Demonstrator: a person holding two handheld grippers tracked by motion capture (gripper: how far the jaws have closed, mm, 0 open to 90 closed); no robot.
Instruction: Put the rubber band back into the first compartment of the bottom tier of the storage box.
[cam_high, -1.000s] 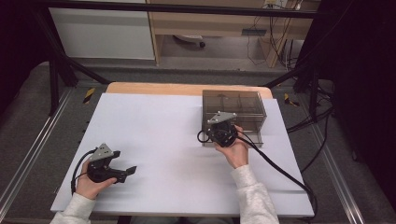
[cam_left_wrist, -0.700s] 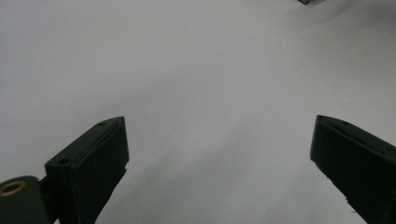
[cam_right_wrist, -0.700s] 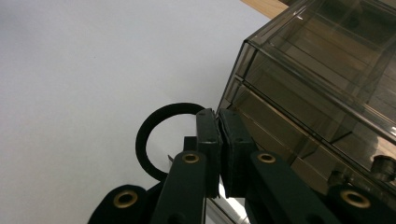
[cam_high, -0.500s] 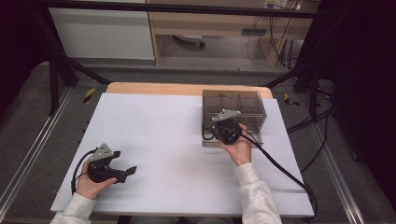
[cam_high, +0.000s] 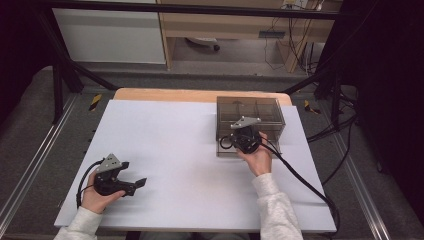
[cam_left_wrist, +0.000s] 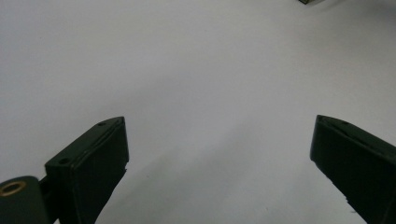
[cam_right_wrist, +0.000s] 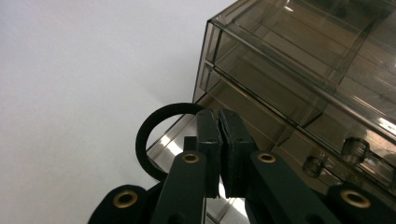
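white table (cam_high: 180, 150), no legible writing, right tongs (cam_right_wrist: 219, 126) pinching black ring (cam_right_wrist: 149, 126) beside smoky drawer box (cam_right_wrist: 299, 70), left tongs (cam_left_wrist: 219, 154) wide apart, empty

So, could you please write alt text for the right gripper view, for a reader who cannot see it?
The right gripper has its two black jaws shut on a black ring, right in front of a smoky transparent drawer box. The box's lowest drawer is pulled out a little, and the box stands on a white table.
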